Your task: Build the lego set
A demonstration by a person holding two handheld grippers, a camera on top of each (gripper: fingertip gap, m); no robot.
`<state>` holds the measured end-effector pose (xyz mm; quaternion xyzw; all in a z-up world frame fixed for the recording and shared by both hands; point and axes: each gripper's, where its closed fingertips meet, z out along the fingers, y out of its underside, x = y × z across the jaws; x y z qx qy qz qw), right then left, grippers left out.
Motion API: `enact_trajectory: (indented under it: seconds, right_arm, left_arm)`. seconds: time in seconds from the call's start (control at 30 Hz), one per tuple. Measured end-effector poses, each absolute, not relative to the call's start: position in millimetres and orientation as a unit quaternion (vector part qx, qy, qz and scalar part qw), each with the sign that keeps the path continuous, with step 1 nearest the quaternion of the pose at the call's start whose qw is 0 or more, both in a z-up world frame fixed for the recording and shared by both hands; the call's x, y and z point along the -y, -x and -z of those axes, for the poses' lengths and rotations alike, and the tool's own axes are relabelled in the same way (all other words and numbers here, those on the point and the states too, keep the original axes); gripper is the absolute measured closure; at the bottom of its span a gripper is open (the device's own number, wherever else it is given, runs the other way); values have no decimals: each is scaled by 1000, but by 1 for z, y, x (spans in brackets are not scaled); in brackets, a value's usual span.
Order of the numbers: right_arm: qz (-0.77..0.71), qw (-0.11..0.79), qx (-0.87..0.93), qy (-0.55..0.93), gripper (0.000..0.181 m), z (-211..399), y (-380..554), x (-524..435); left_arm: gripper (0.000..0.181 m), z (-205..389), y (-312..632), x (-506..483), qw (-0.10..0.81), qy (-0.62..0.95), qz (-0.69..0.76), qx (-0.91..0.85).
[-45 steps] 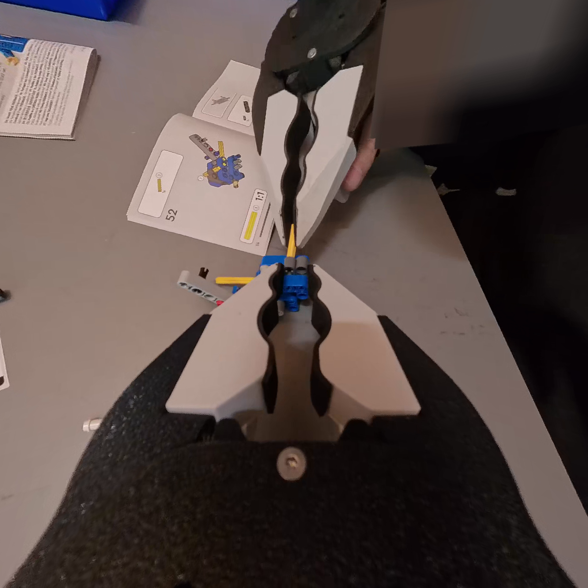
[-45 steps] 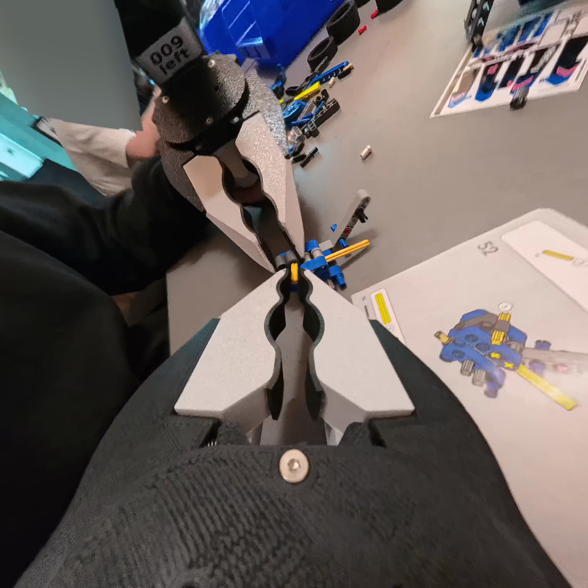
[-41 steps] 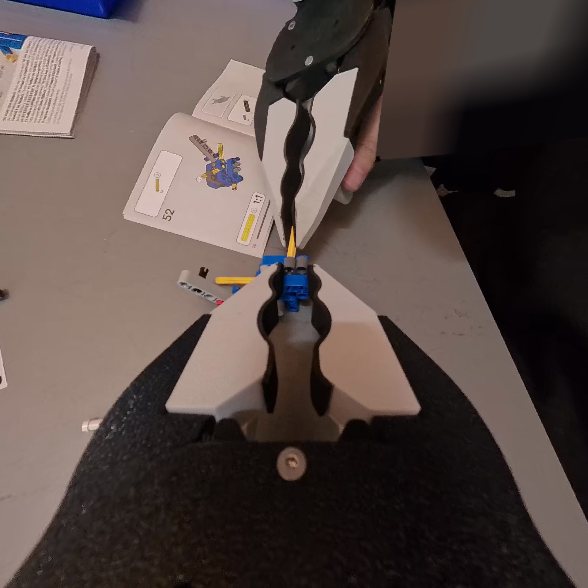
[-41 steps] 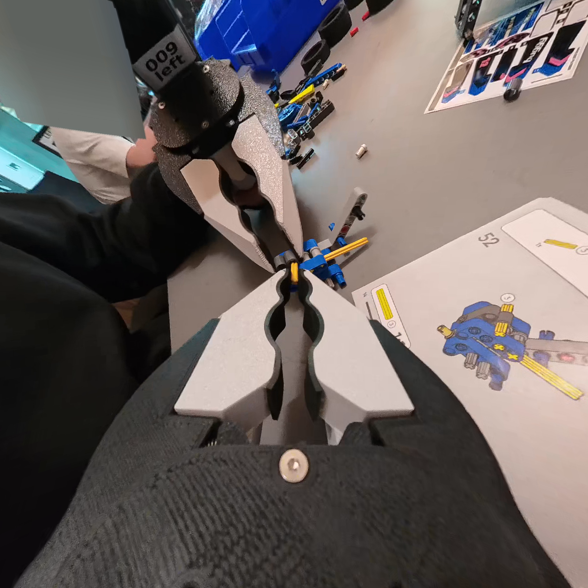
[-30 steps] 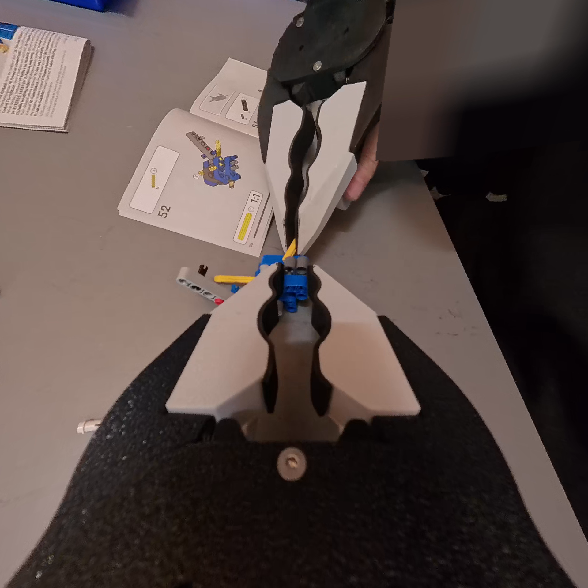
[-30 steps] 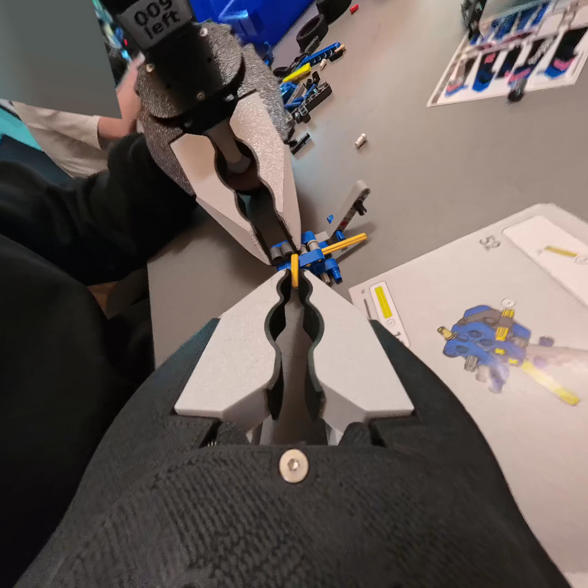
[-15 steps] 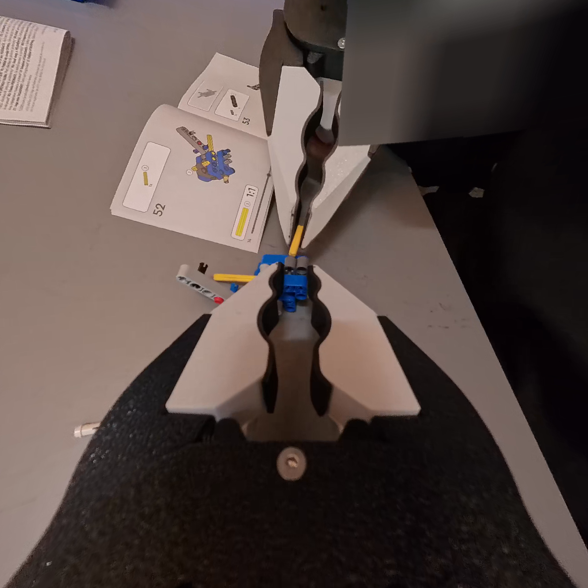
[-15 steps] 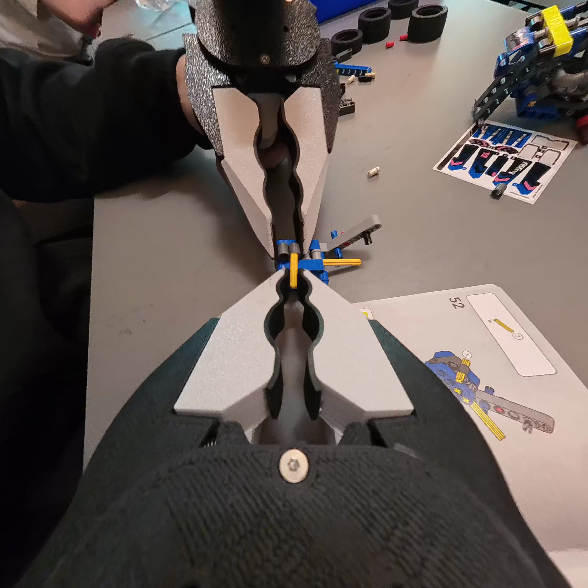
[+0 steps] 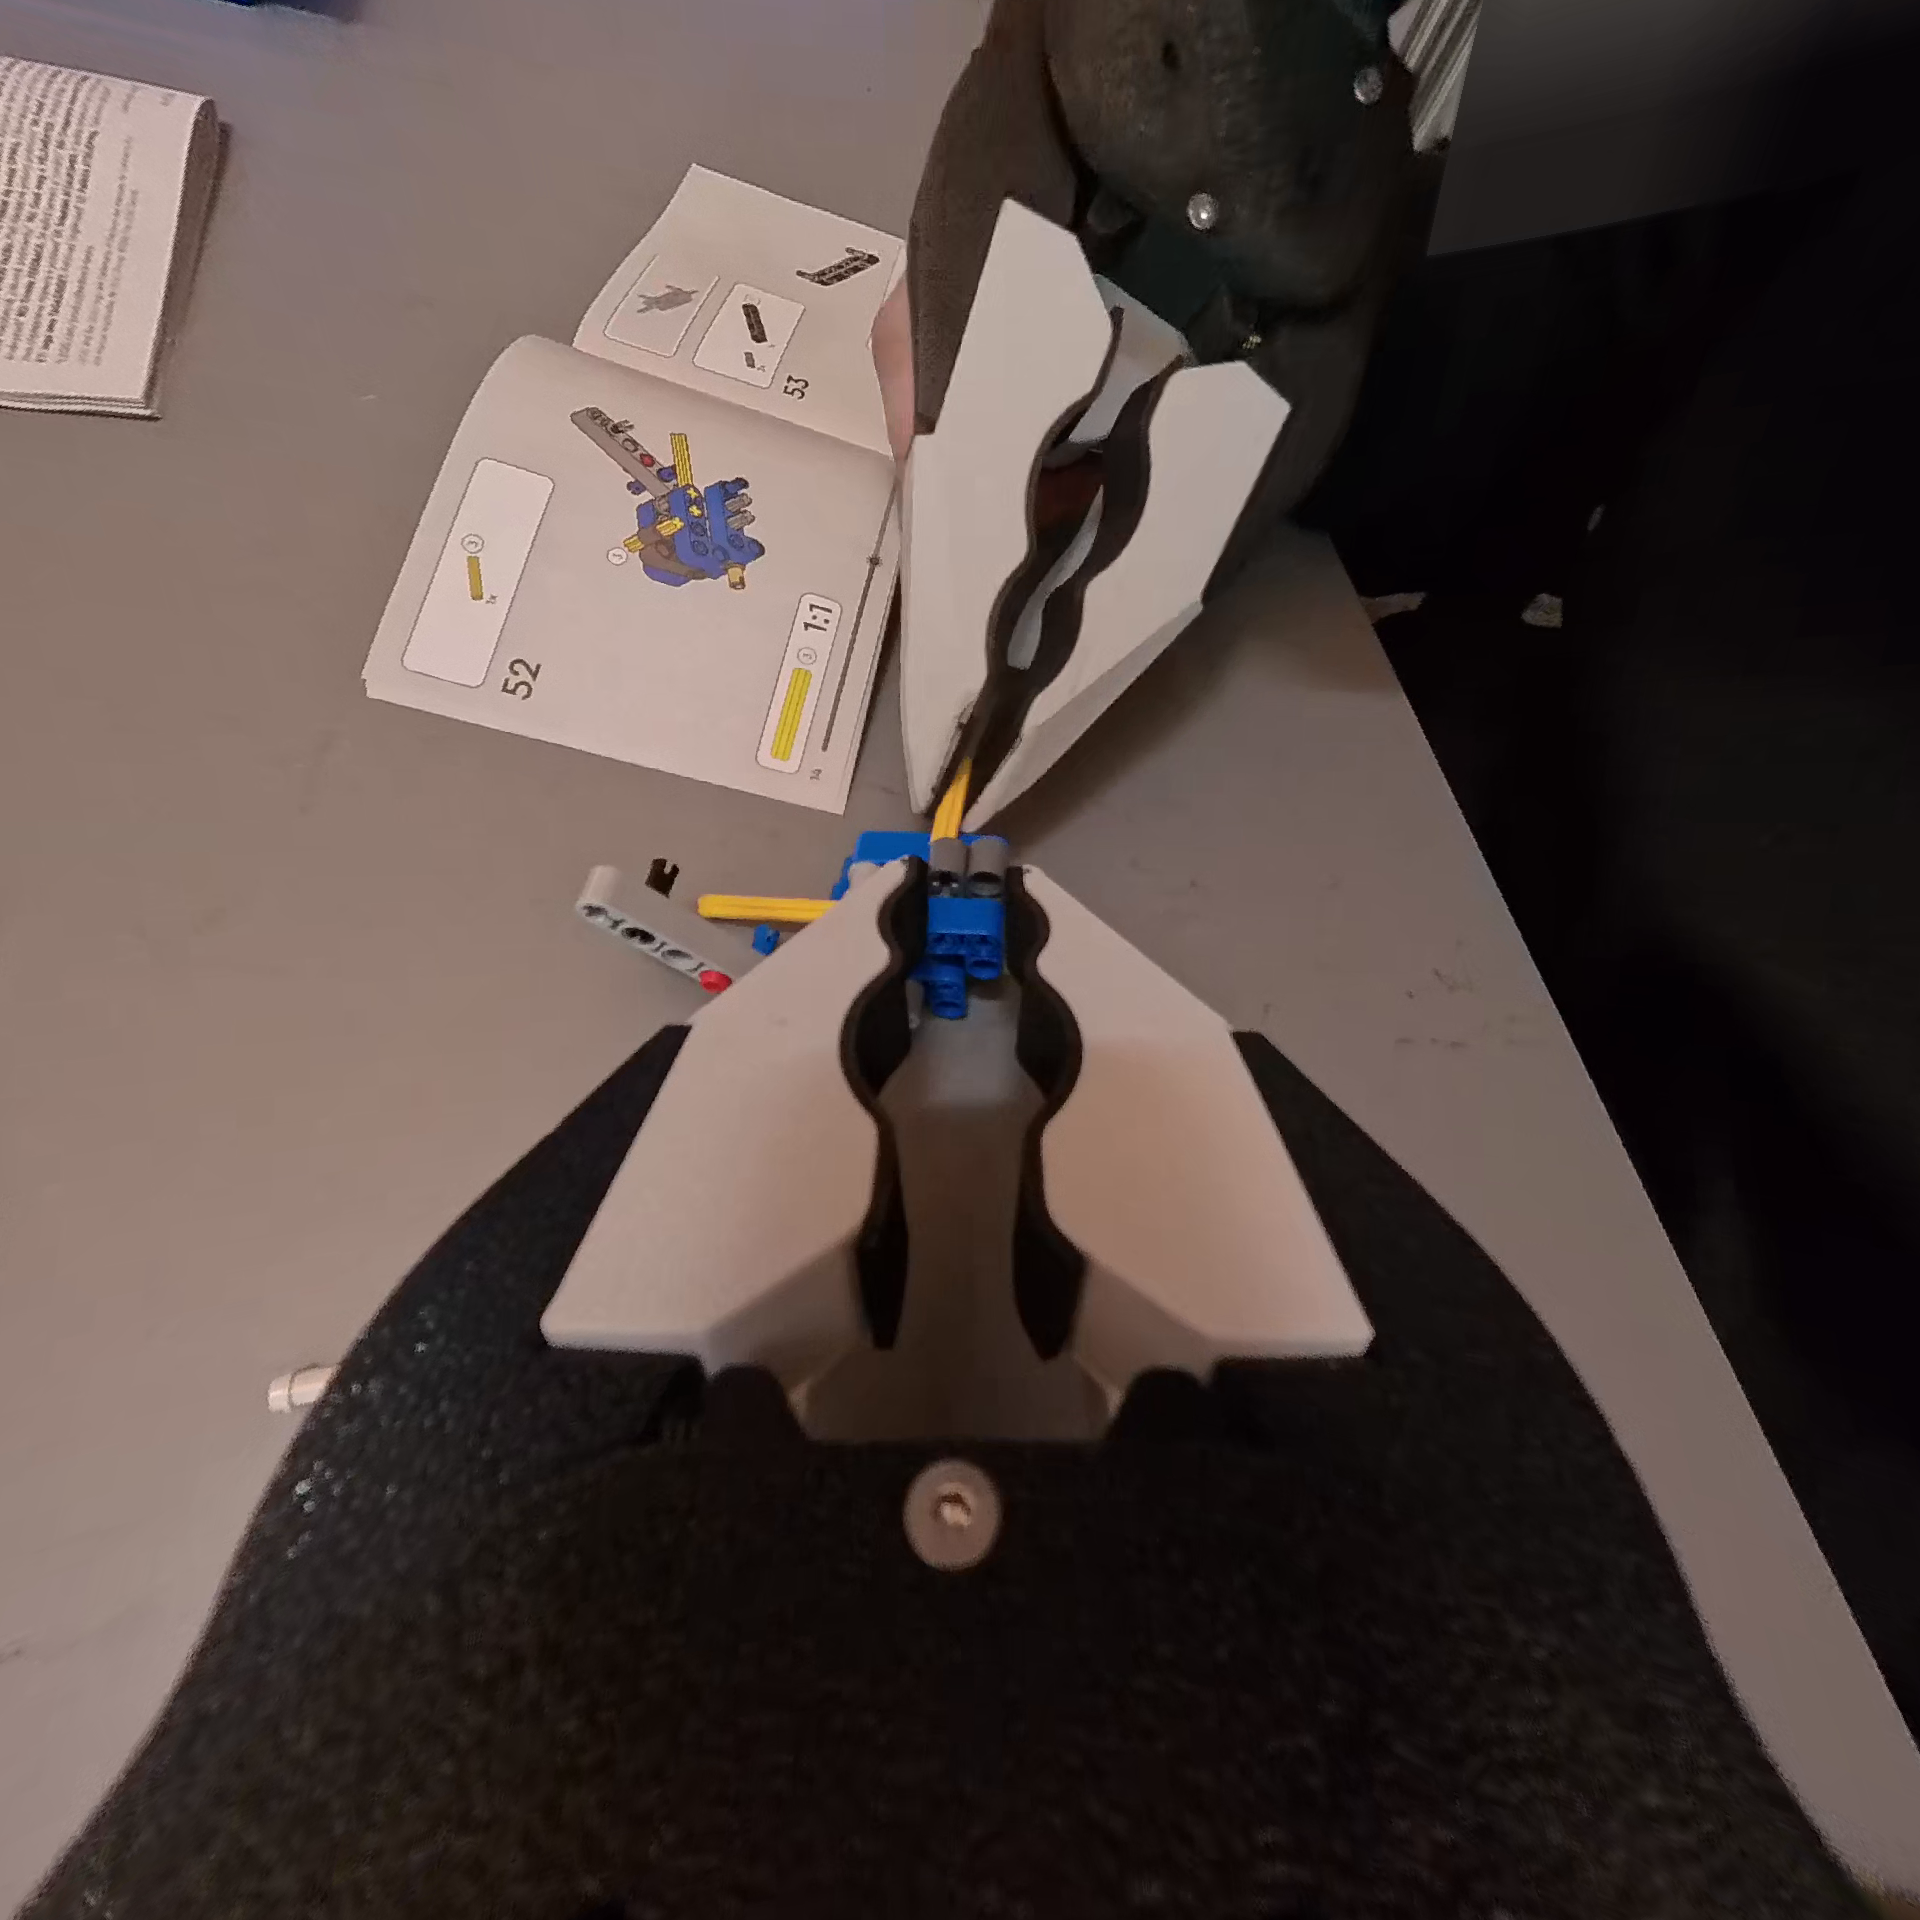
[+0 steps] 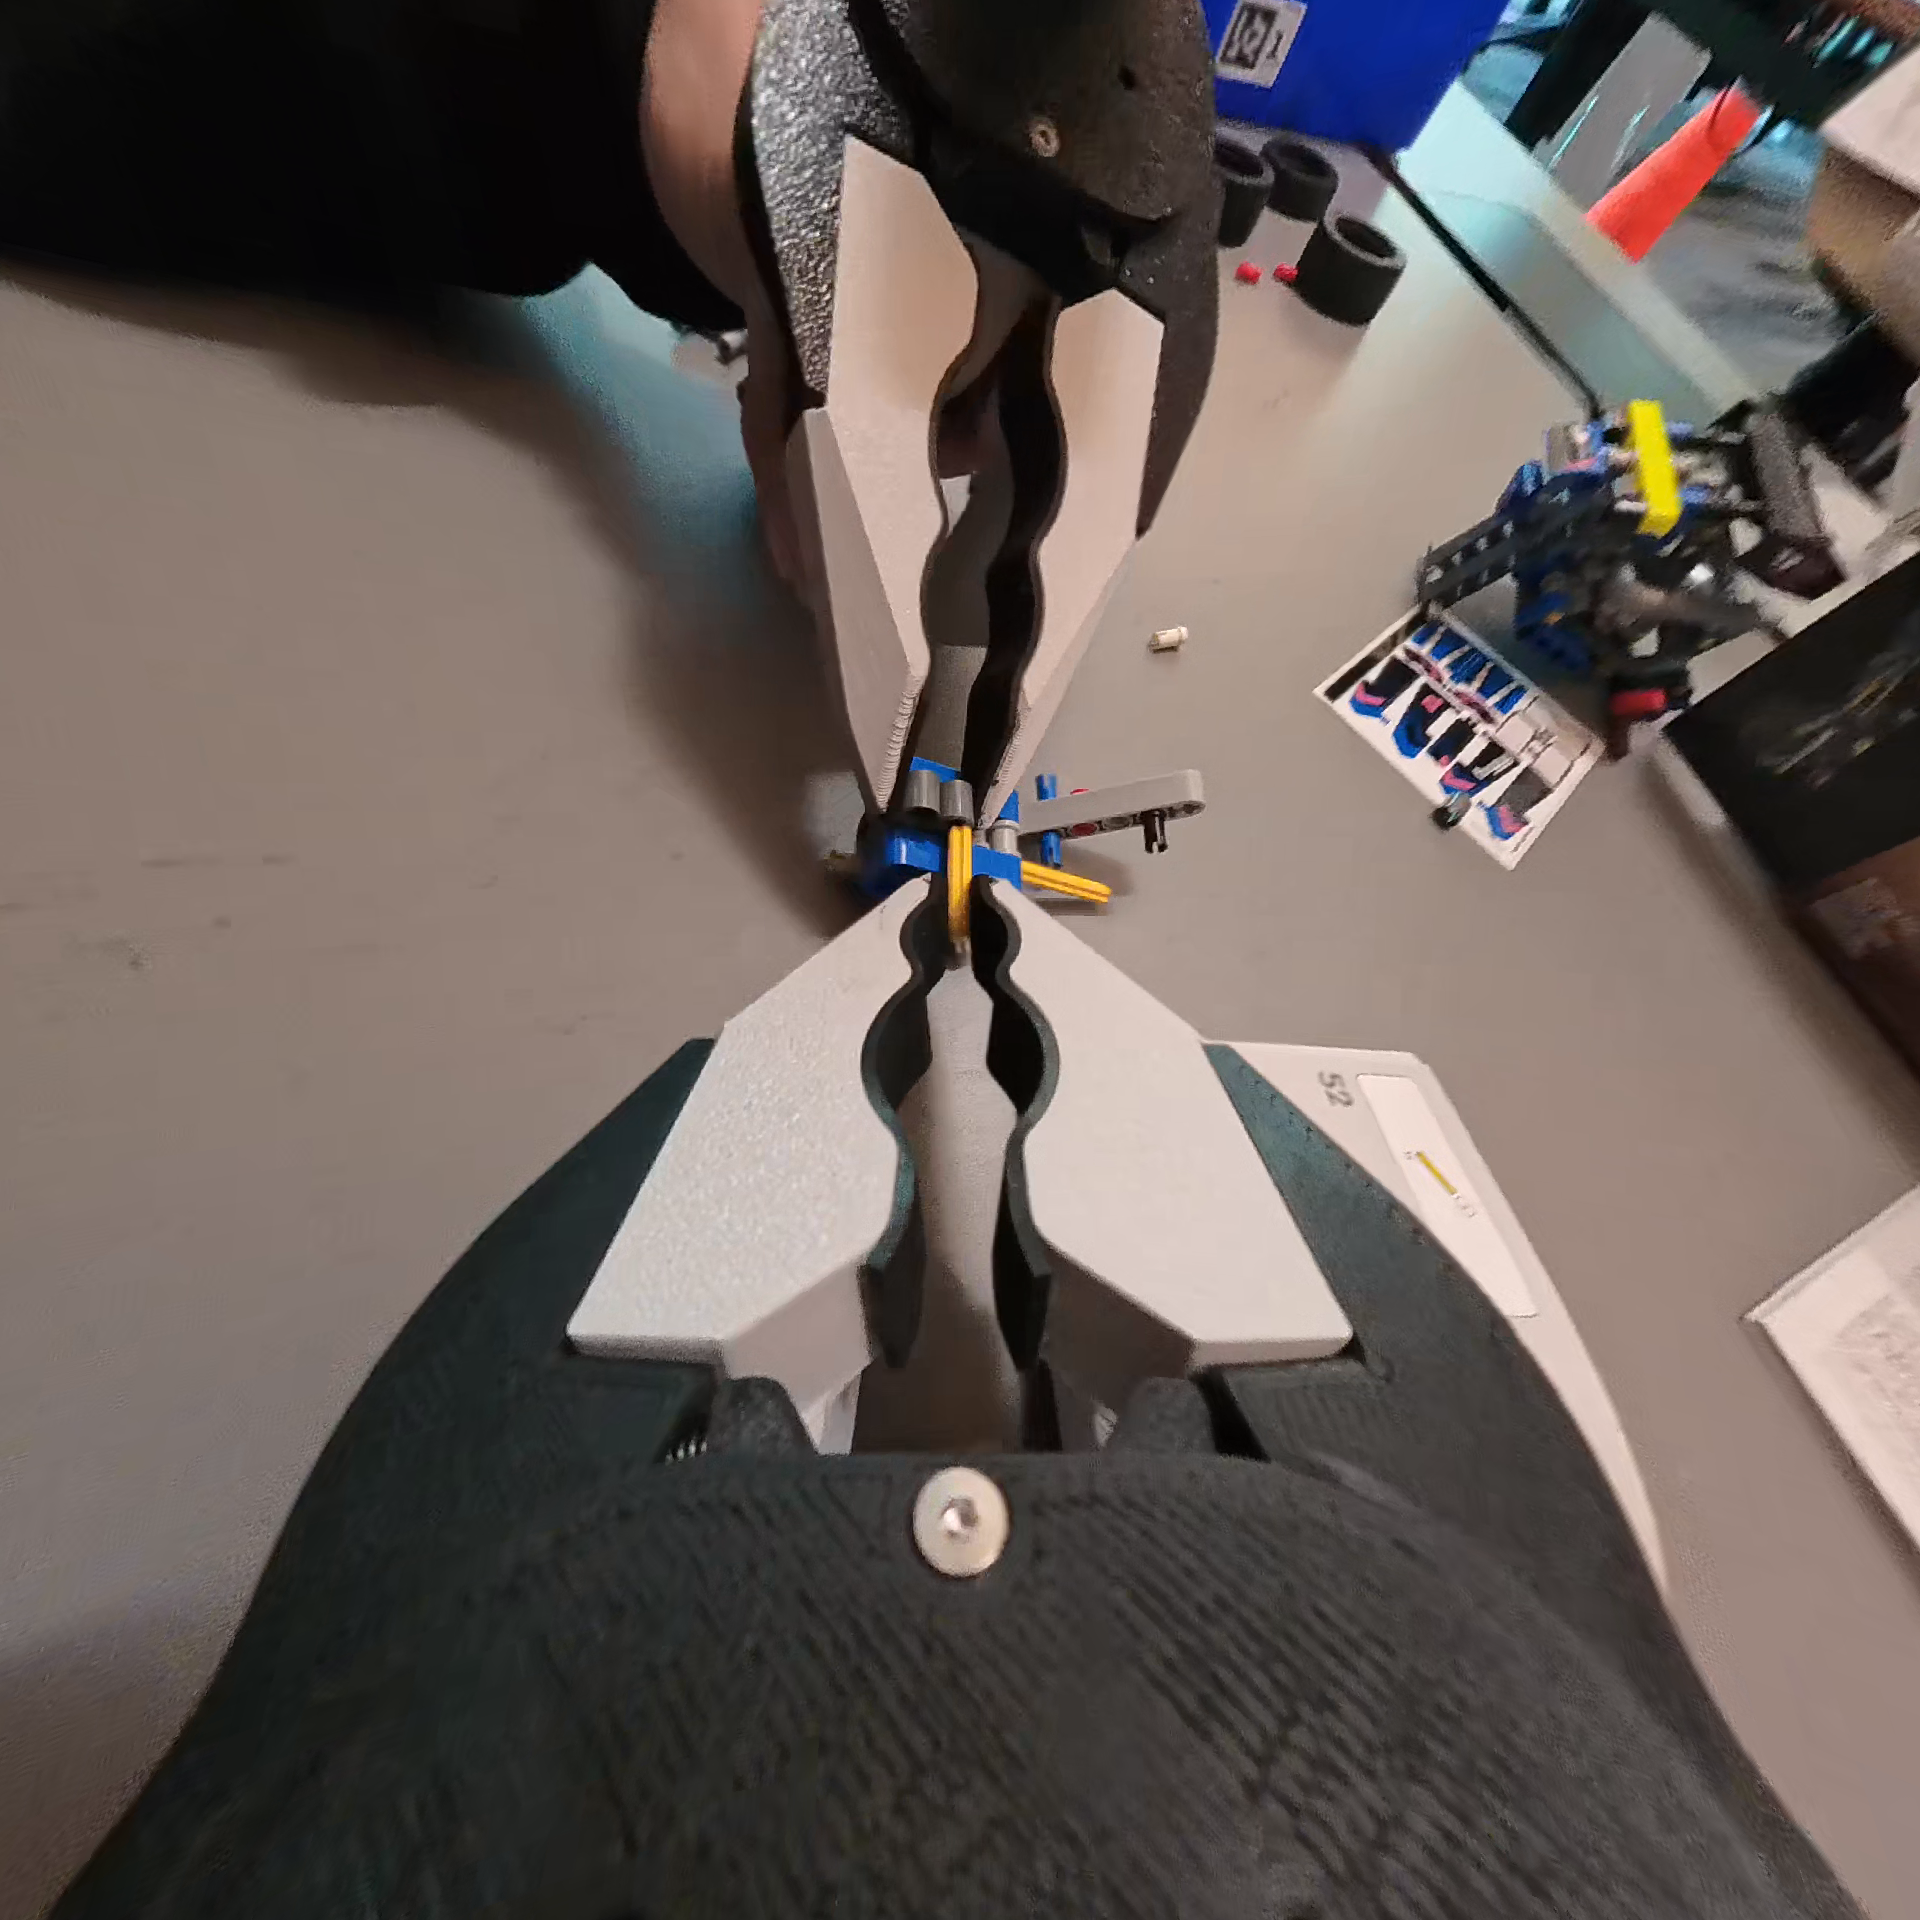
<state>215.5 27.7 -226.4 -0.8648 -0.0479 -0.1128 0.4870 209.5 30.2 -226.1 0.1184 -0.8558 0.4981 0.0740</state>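
Observation:
My left gripper [image 9: 961,883] is shut on a small blue lego assembly [image 9: 964,930] with two grey pins on top, held low over the grey table. A grey beam [image 9: 644,920] and a yellow axle [image 9: 764,907] stick out of its left side. My right gripper [image 10: 958,914] is shut on a second yellow axle [image 10: 958,878], whose far end lies against the blue assembly [image 10: 899,847] just below the grey pins. The two grippers face each other tip to tip. In the left wrist view the right gripper [image 9: 951,800] comes down from above.
An open instruction booklet [image 9: 623,582] lies left of the grippers and a folded leaflet [image 9: 83,239] at far left. The table edge [image 9: 1558,1039] runs close on the right. A sticker sheet [image 10: 1455,748], a partly built model [image 10: 1642,540], tyres [image 10: 1351,265] and a small white pin [image 10: 1169,637] lie farther off. Less than 4 cm separates the two grippers' tips.
My right gripper has swung round with the yellow axle and now faces the left gripper head on. The left gripper has held the blue assembly nearly still.

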Motion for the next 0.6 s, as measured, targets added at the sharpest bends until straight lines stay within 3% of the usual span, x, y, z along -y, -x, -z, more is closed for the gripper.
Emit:
enact_trajectory:
  seconds: [0.6]
  right_arm:
    - [305,435,182,827,178,223,-218,-31]
  left_arm:
    - [170,226,-211,-33,93,-130,-499,852]
